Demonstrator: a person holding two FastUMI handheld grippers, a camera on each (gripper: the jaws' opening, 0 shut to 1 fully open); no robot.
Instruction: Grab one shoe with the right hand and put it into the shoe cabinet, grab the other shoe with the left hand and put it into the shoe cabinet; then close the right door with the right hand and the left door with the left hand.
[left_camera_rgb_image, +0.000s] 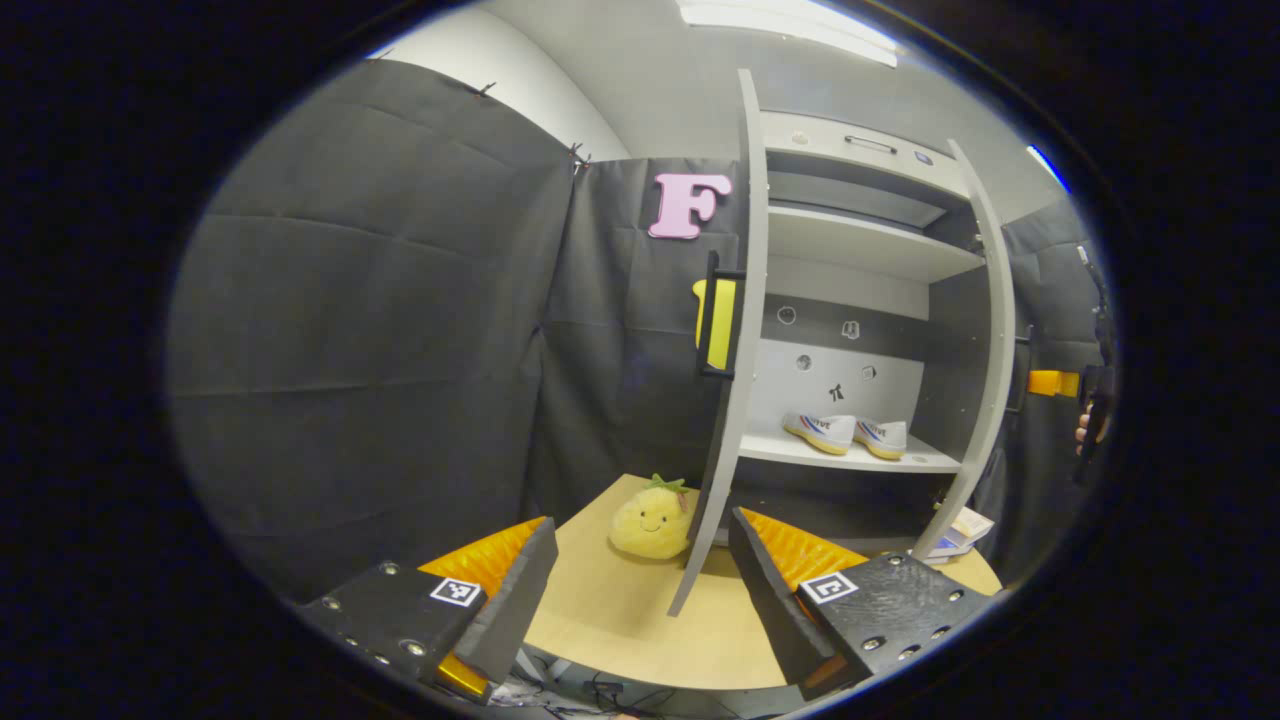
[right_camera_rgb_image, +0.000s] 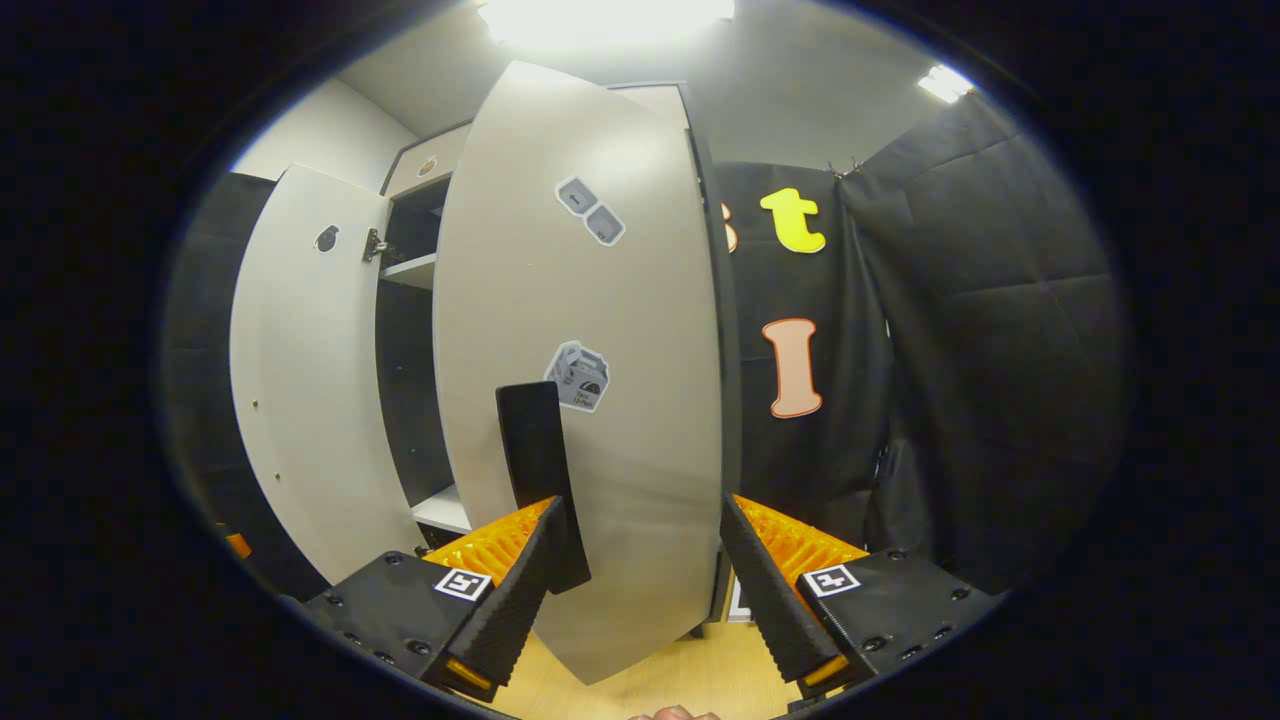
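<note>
We see both shoes (left_camera_rgb_image: 845, 434) already side by side on the shoe cabinet's (left_camera_rgb_image: 860, 230) lower shelf, right of centre in the left gripper view; only the doors remain. The right door (right_camera_rgb_image: 590, 400) fills mid-frame in the right gripper view, seemingly part-closed. The right gripper (right_camera_rgb_image: 645, 575) straddles its edge, jaws wide, gripping nothing. The left gripper (left_camera_rgb_image: 640, 590) is open too, short of the left door (left_camera_rgb_image: 735, 350).

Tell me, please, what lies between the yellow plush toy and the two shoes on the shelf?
In the left gripper view, the open left door stands edge-on between the plush toy and the shoes.
</note>
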